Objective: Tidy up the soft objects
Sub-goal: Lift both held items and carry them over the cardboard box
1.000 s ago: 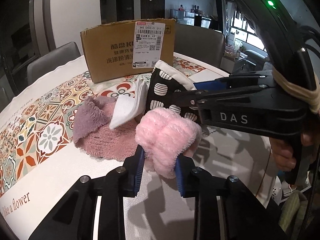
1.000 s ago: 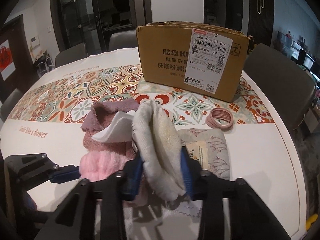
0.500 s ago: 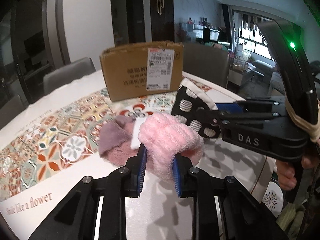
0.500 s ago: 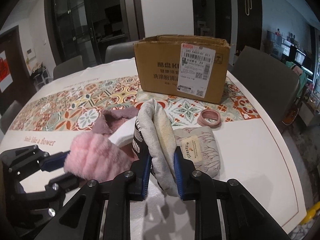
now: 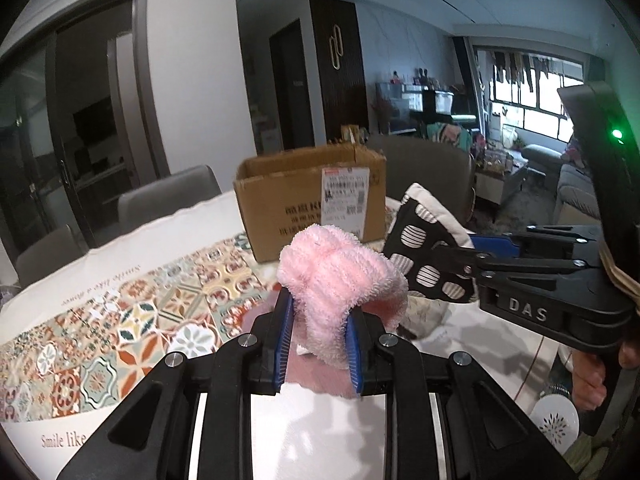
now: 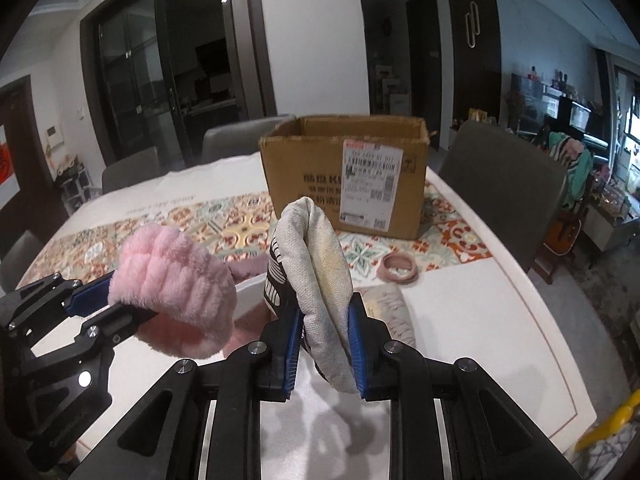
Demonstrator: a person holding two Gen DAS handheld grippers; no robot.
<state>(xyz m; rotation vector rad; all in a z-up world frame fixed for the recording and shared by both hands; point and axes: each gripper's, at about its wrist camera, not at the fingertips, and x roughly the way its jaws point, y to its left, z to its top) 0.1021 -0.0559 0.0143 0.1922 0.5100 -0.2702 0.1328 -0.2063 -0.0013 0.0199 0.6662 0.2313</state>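
My left gripper (image 5: 320, 340) is shut on a fluffy pink cloth (image 5: 340, 276), held up above the table; the same pink cloth (image 6: 176, 288) shows at the left of the right wrist view. My right gripper (image 6: 324, 344) is shut on a beige pouch (image 6: 320, 272) with a black-and-white spotted side, also lifted clear; from the left wrist view the spotted pouch (image 5: 428, 248) hangs at the right. An open cardboard box (image 6: 344, 172) stands behind both on the patterned runner; the box (image 5: 308, 204) is straight ahead in the left wrist view.
A pink ring of hair ties (image 6: 398, 266) lies on the table to the right of the box. A grey printed pouch (image 6: 390, 304) and mauve cloth (image 6: 252, 266) lie under the grippers. Grey chairs (image 6: 500, 184) surround the round table (image 6: 500, 320).
Both grippers have risen from the table with their cloths, and the views tilted up so the box's open top now shows. The mauve pile has dropped beneath them.
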